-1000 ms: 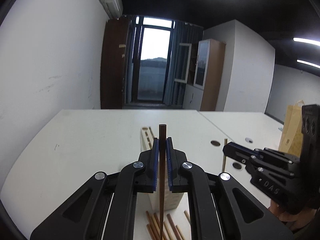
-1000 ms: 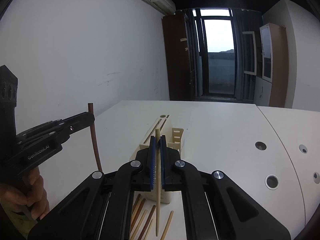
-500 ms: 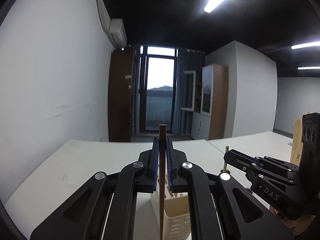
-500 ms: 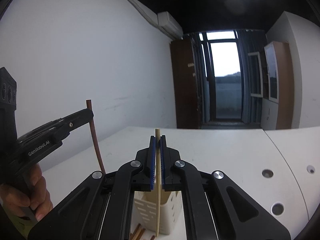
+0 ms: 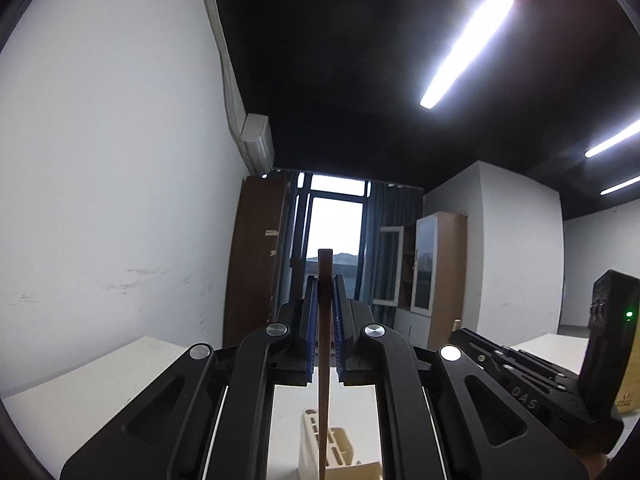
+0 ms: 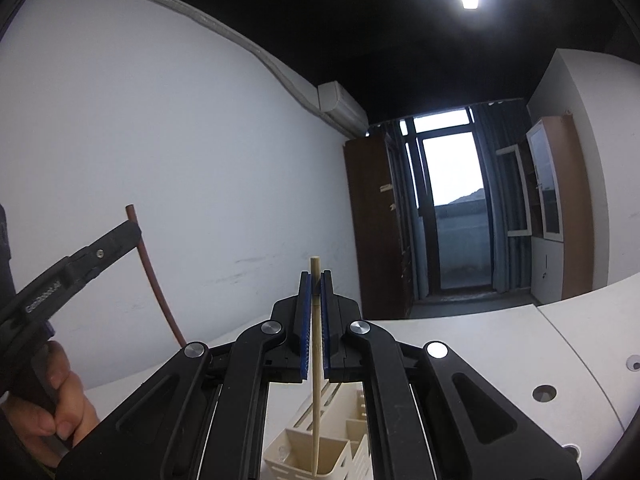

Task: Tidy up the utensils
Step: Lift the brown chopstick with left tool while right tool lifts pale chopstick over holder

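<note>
Two sticks: each is held upright, pinched tight by fingers.
Left fingers [image 5: 324,320]: dark stick [image 5: 324,360] is held.
Right fingers [image 6: 316,320]: pale stick [image 6: 316,380] is held.
Holder [image 6: 320,456]: seen right below both tips.

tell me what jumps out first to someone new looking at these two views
Each gripper clamps one upright chopstick: the left gripper a dark brown chopstick, the right gripper a pale chopstick. Below both sits a cream utensil holder on the white table.
</note>
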`<state>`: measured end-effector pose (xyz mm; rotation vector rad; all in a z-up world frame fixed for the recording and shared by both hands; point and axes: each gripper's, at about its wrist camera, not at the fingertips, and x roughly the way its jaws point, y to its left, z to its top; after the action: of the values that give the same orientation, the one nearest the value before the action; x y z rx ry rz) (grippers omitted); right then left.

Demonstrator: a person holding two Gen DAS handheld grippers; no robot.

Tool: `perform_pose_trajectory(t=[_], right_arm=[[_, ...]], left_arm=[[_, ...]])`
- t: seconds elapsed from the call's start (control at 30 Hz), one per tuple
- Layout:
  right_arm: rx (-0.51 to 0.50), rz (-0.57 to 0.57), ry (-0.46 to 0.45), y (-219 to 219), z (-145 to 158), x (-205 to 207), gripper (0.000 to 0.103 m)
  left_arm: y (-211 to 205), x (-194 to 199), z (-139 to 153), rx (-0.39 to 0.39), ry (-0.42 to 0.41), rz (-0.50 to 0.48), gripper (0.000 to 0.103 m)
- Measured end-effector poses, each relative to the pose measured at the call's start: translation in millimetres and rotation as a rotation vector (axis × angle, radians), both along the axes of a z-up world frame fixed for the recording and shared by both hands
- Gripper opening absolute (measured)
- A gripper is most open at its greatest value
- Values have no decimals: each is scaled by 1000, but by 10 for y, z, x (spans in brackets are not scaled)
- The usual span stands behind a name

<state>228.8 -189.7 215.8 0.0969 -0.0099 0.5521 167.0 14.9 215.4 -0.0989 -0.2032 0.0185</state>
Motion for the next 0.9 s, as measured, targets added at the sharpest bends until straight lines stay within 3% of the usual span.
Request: perform_pose_trajectory(t=[0.13, 0.47, 0.77, 0.9], right_arm=[[-1, -1, -24, 41, -27, 106, 5], [-74, 21, 87, 160, -340, 408, 5], [-100, 51, 187, 152, -535, 436, 5], [-133, 39, 177, 236, -591, 342, 5]], left_arm=[[-123, 130, -105, 21, -19, -34, 7], [-114, 699, -418, 45, 220, -83, 7], [-15, 875, -668, 58, 317, -123, 7], [27, 900, -703, 49, 338, -131, 7]])
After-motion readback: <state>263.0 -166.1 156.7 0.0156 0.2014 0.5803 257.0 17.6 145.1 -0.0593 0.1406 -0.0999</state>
